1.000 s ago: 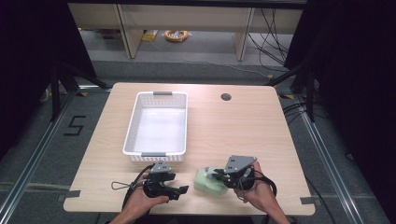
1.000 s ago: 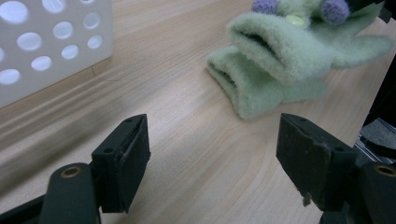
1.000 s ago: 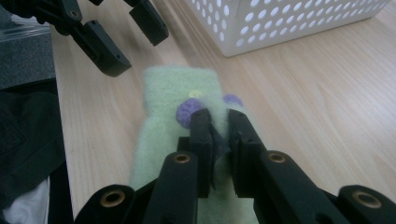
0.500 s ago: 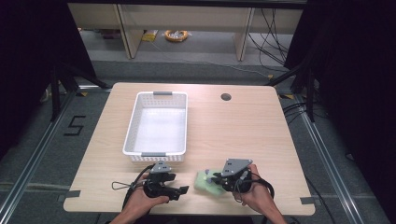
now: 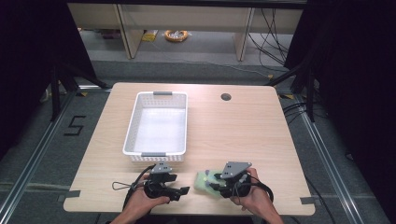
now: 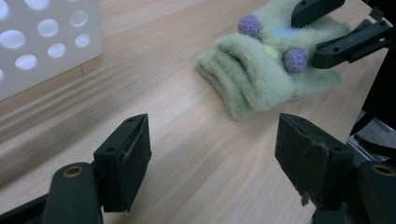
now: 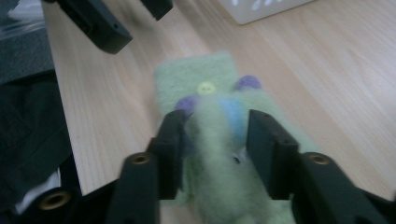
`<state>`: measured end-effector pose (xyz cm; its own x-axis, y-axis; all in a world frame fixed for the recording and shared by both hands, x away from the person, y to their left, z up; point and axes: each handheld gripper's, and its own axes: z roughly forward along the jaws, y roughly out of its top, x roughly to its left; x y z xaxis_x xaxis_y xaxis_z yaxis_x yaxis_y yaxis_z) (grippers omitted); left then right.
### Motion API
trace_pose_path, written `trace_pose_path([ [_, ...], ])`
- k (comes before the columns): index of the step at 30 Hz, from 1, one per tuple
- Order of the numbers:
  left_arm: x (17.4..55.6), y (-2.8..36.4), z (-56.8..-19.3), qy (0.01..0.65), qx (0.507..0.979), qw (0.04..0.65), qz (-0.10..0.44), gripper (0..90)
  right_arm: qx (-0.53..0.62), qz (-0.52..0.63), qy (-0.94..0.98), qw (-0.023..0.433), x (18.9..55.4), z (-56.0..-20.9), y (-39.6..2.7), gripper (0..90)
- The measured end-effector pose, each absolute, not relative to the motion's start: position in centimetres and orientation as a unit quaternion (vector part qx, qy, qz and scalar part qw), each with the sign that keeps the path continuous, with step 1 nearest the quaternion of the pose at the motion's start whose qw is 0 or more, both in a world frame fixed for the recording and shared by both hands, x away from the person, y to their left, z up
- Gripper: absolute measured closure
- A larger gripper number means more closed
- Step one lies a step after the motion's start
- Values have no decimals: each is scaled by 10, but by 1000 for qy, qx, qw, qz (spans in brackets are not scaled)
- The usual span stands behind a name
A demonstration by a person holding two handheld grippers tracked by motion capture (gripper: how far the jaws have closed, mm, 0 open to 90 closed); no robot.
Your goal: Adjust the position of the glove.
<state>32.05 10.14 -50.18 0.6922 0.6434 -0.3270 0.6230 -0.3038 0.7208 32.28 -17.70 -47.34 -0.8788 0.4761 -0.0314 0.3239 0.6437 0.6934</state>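
Pale wooden table (image 5: 243, 135) on grey floor (image 5: 205, 51), dark surroundings.

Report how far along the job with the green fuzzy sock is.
Done: nothing shows in the white basket. In hand: the right gripper, jaws just opening, straddles the green fuzzy sock lying on the table. The left gripper waits open beside it. Left: probably lifting the sock into the basket.

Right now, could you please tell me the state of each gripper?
Left gripper: open, empty.
Right gripper: open, jaws just been opening, green glove between them.
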Motion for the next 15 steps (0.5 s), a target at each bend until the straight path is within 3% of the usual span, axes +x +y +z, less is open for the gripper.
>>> trace_pose_path([
  [6, 320, 99, -497, 391, 803, 450, 0, 268, 310, 403, 855, 101, 324, -459, -201, 476],
  [15, 323, 78, -491, 375, 809, 453, -16, 281, 390, 398, 827, 79, 333, -466, -218, 470],
])
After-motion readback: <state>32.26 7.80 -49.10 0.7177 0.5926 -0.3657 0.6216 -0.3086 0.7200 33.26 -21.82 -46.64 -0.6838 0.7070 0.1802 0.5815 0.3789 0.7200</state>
